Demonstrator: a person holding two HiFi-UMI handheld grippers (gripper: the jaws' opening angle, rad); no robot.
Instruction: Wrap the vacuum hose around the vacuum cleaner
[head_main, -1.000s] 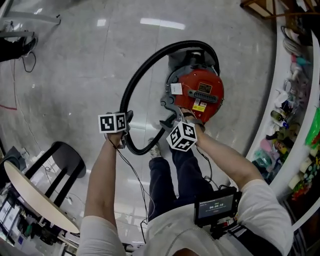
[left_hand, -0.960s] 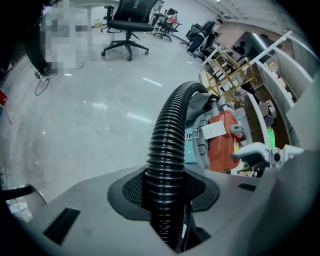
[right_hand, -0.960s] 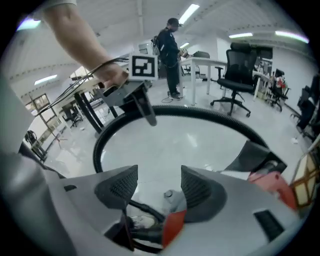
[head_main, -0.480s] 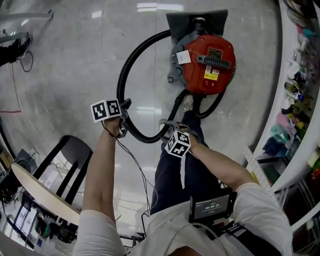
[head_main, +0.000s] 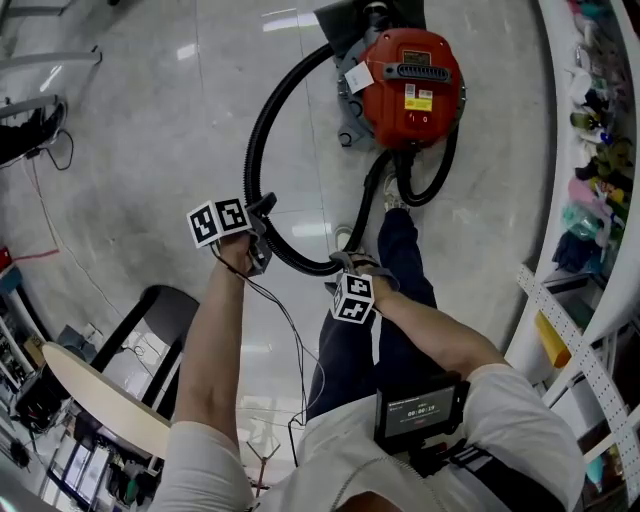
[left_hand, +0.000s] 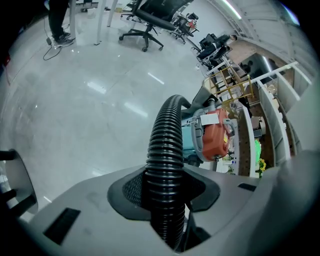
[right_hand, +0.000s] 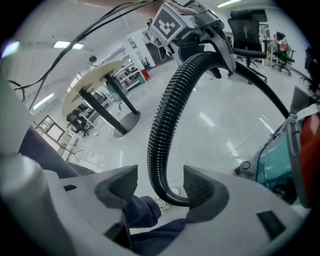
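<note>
Here left gripper (left_hand: 165, 192) clamps hose (left_hand: 167, 130), right gripper (right_hand: 160, 187) gaping

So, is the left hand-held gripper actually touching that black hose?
Touching. The left gripper view shows the hose running between the pads of the left hand-held gripper, both pressed against its ribs.

Plenty of room over bare floor (head_main: 150, 130) at left. Hemmed in right by shelving (head_main: 600, 170) (vacuum cleaner (head_main: 415, 85) ahead), lower left by a table (head_main: 100, 395).

Black ribbed hose (head_main: 249, 160), red vacuum cleaner (head_main: 412, 85), grey floor (head_main: 150, 120).
</note>
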